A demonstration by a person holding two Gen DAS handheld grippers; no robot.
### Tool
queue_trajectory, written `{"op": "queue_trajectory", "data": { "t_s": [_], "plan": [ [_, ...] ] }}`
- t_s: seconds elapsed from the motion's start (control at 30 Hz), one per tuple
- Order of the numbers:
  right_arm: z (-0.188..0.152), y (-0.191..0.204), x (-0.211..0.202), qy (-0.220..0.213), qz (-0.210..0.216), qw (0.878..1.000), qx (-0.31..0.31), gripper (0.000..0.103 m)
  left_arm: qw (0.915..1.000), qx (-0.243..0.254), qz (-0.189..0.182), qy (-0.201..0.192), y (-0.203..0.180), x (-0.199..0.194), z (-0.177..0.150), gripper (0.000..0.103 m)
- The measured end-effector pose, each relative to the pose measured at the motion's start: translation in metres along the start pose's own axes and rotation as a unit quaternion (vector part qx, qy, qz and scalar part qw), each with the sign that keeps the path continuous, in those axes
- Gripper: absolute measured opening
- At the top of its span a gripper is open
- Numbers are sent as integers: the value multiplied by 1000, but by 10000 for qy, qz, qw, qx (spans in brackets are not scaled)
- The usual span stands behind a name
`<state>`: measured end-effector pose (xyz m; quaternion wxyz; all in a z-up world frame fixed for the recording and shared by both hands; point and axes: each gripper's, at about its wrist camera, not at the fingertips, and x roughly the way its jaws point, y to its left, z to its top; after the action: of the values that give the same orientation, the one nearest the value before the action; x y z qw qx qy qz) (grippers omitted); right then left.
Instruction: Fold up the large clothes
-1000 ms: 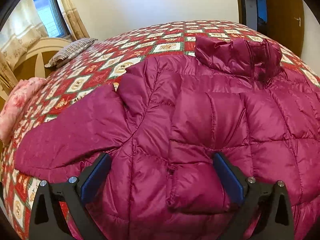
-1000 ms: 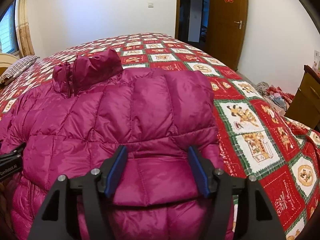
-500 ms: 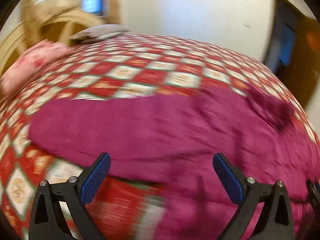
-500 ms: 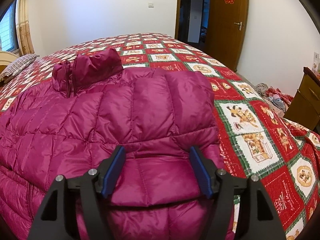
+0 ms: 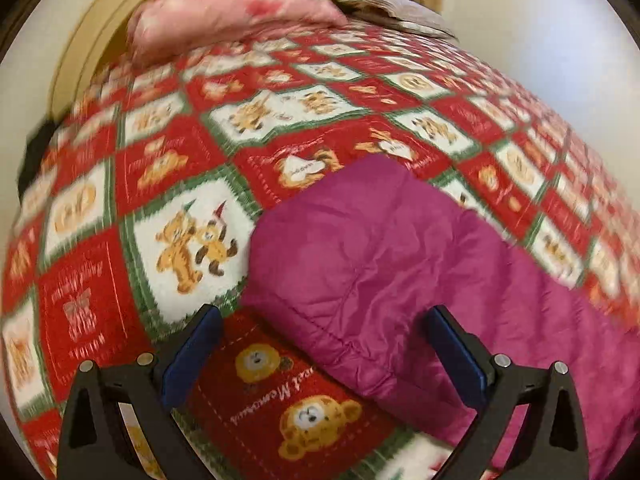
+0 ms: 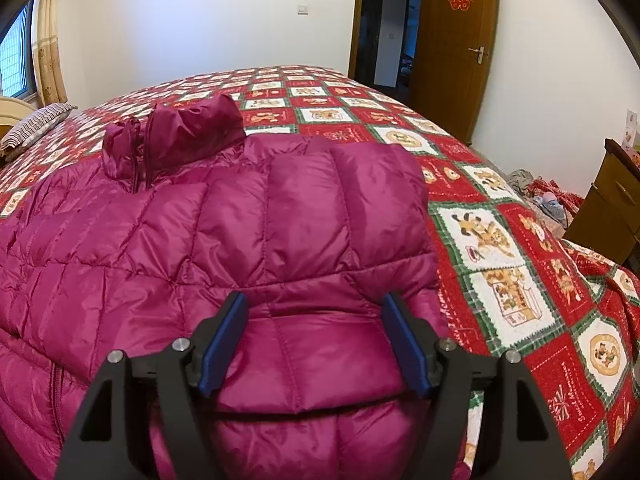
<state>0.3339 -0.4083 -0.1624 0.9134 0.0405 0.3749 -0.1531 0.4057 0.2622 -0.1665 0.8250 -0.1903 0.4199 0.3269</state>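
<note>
A magenta quilted down jacket (image 6: 208,240) lies spread on the bed, its collar (image 6: 172,136) bunched at the far end and one sleeve folded over the body. My right gripper (image 6: 314,308) hovers over the folded sleeve's cuff (image 6: 312,360); its jaws are opening and the blue pads stand apart from the fabric. In the left wrist view the other sleeve (image 5: 400,288) stretches out flat across the quilt. My left gripper (image 5: 320,320) stands wide open just above that sleeve's end, with nothing pinched.
A red, white and green patchwork quilt (image 6: 500,240) covers the bed. A pink pillow (image 5: 228,12) and a striped pillow (image 6: 32,128) lie by the cream headboard (image 5: 96,40). A wooden door (image 6: 452,48), a dresser (image 6: 616,204) and clothes on the floor (image 6: 548,196) are to the right.
The left gripper swept sideways from the jacket's body out to the end of the spread sleeve, rolling as it went. The right gripper stayed put and its jaws widened slightly.
</note>
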Motion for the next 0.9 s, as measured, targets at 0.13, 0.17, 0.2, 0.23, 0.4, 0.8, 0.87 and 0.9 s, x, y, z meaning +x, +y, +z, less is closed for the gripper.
{"op": "queue_trajectory", "data": {
  "t_s": [0.13,0.17,0.2,0.23,0.4,0.8,0.87,0.9],
  "plan": [
    [0,0,0,1,-8,10000,-5,73,9984,460,73,-320,-13,-5,-14,73],
    [0,0,0,1,-6,10000,-4,73,9984,435,18,-368,-12,-9,-14,54],
    [0,0,0,0,-5,10000,-4,73,9982,425,-13,-416,-12,-13,-14,46],
    [0,0,0,0,-5,10000,-5,73,9980,443,-79,-436,-11,-14,-12,33],
    [0,0,0,-1,-7,10000,-5,73,9960,523,-530,-489,-23,-25,-7,10],
    [0,1,0,-5,6,10000,7,74,9235,2107,-2212,-2320,-154,-195,-49,9],
    [0,1,0,-7,3,10000,6,74,8969,2514,-2605,-2540,-182,-225,-76,9],
    [0,1,-1,-7,4,10000,8,74,8808,2738,-2833,-2626,-198,-240,-93,9]
  ]
}}
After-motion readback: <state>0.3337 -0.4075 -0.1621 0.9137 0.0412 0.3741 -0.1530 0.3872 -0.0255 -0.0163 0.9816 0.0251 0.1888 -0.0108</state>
